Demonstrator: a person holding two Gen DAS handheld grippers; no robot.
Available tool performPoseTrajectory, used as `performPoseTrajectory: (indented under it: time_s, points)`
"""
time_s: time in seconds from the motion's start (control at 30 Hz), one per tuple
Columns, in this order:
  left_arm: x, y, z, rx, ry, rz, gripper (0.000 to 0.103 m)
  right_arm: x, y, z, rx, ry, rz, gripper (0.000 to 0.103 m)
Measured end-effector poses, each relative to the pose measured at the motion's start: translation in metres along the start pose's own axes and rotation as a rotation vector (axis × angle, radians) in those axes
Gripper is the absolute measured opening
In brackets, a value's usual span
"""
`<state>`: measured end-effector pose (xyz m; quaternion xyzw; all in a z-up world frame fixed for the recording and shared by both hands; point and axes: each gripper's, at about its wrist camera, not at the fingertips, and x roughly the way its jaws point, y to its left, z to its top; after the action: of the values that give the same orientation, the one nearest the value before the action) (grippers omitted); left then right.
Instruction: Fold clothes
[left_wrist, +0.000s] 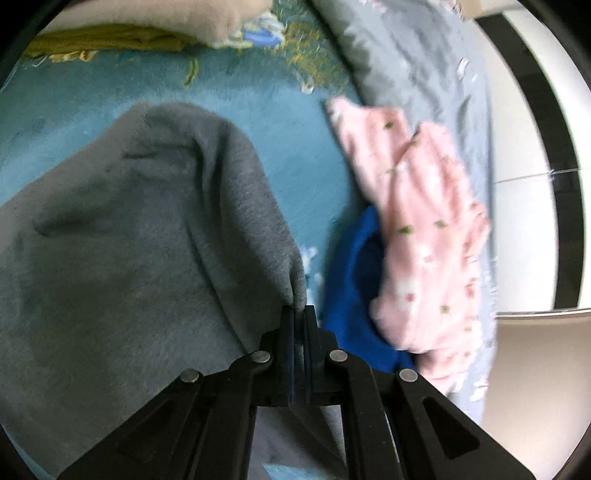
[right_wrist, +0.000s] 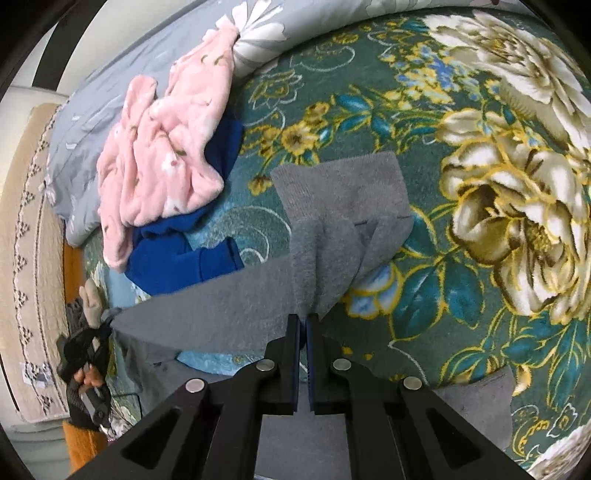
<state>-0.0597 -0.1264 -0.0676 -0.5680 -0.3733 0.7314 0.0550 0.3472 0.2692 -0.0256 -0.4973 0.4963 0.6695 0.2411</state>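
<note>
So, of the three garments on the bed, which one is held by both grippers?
The grey garment: the left hand-held gripper and right hand-held gripper each pinch its edge. The pink floral one lies untouched on the blue one.

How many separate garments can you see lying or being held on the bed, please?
3: a grey garment held up by both grippers, left gripper and right gripper; a pink floral garment by the bed's edge; a blue garment under it. More may be hidden.
</note>
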Motion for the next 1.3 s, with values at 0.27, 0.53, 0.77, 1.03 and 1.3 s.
performPoseTrajectory:
  time_s: [0.27, 0.53, 0.77, 1.03, 1.3]
  points:
    - [-0.065, 0.051, -0.033, -0.044, -0.055, -0.043, 0.003, -0.017, 0.004, -0.017, -0.002, -0.016, 0.022, 0.003]
    - [-0.103, 0.079, -0.067, -0.017, -0.120, -0.043, 0.003, -0.032, -0.004, -0.064, -0.028, -0.024, 0.056, 0.003]
    - [-0.117, 0.102, -0.082, -0.027, -0.193, 0.000, 0.003, -0.040, -0.015, -0.108, -0.064, -0.001, 0.050, 0.003]
    - [-0.150, 0.150, -0.119, -0.124, -0.213, 0.063, 0.003, -0.037, -0.028, -0.139, -0.079, 0.039, 0.023, 0.003]
    - [-0.147, 0.183, -0.133, -0.216, -0.141, 0.189, 0.003, -0.025, -0.043, -0.163, -0.084, 0.121, -0.020, 0.003]
